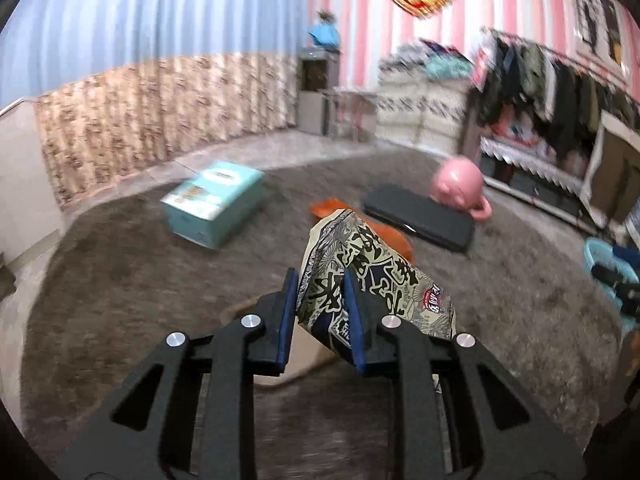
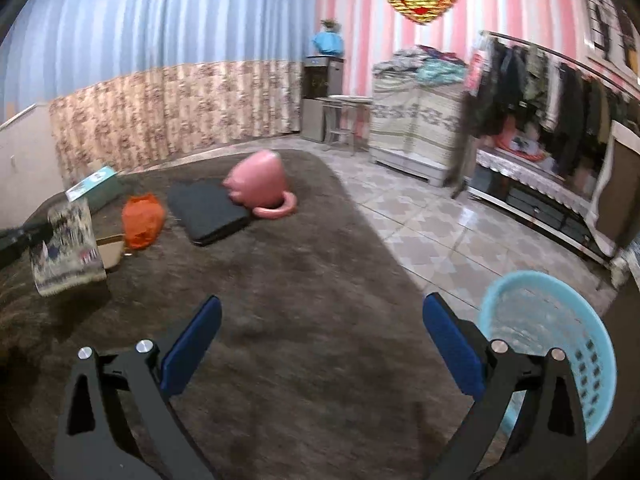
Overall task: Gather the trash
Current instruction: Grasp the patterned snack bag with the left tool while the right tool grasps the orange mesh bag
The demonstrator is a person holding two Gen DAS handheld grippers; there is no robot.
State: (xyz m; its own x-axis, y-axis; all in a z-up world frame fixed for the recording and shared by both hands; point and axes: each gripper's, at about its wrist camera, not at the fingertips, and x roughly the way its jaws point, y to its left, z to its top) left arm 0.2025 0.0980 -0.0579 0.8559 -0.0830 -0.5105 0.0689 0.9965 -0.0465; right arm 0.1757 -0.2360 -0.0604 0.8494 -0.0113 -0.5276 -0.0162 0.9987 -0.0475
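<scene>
My left gripper (image 1: pixel 320 280) is shut on a cream and black printed snack bag (image 1: pixel 372 268), held above the brown carpet; the bag also shows at the left of the right wrist view (image 2: pixel 66 252). An orange plastic bag (image 2: pixel 142 220) lies on the carpet, partly hidden behind the snack bag in the left wrist view (image 1: pixel 396 236). A flat piece of cardboard (image 2: pixel 110 250) lies beside it. My right gripper (image 2: pixel 320 320) is open and empty above the carpet. A light blue plastic basket (image 2: pixel 560 336) stands just right of its right finger.
A teal box (image 1: pixel 214 206), a black flat case (image 1: pixel 420 216) and a pink overturned cup-shaped object (image 1: pixel 460 188) lie on the carpet (image 2: pixel 320 264). Tiled floor (image 2: pixel 440 224), a covered cabinet (image 2: pixel 416 128) and a clothes rack (image 2: pixel 560 92) are on the right.
</scene>
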